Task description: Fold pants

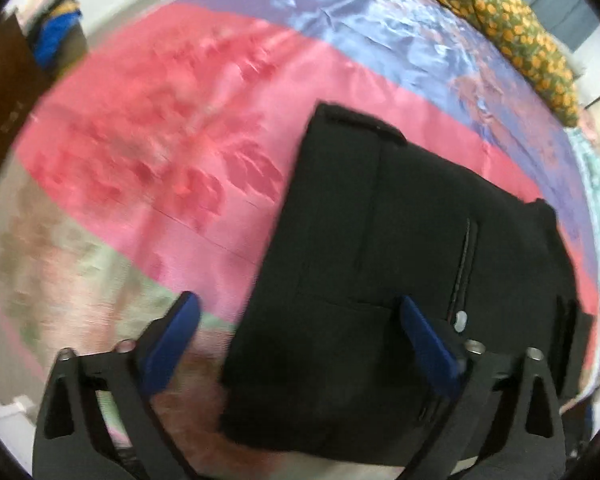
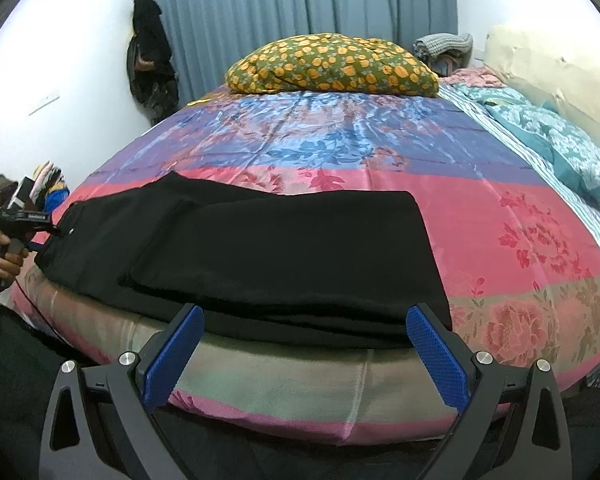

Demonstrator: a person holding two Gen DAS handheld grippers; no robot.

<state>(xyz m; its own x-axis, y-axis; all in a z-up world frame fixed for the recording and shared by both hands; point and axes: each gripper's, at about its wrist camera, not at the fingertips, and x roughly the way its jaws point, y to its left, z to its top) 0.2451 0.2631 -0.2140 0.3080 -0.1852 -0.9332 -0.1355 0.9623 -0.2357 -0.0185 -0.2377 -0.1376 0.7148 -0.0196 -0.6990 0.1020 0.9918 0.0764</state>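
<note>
Black pants (image 2: 280,248) lie folded lengthwise on the bed near its front edge, waist end to the left. In the left wrist view the pants (image 1: 380,220) fill the lower right, with a button and zipper showing. My left gripper (image 1: 298,304) hovers open over the waist end, one blue finger beside the cloth and the other above it, with nothing pinched. My right gripper (image 2: 305,312) stands open just in front of the pants' near edge, apart from the cloth. At the far left of the right wrist view, a hand (image 2: 0,256) holds the left gripper at the waist.
The bed cover (image 2: 520,220) is pink, blue and floral. A yellow-flowered pillow (image 2: 332,64) lies at the head, and a teal blanket (image 2: 540,136) runs along the right side. Dark garments (image 2: 150,48) hang on the wall by the grey curtain. A clothes pile (image 1: 56,20) sits beyond the bed.
</note>
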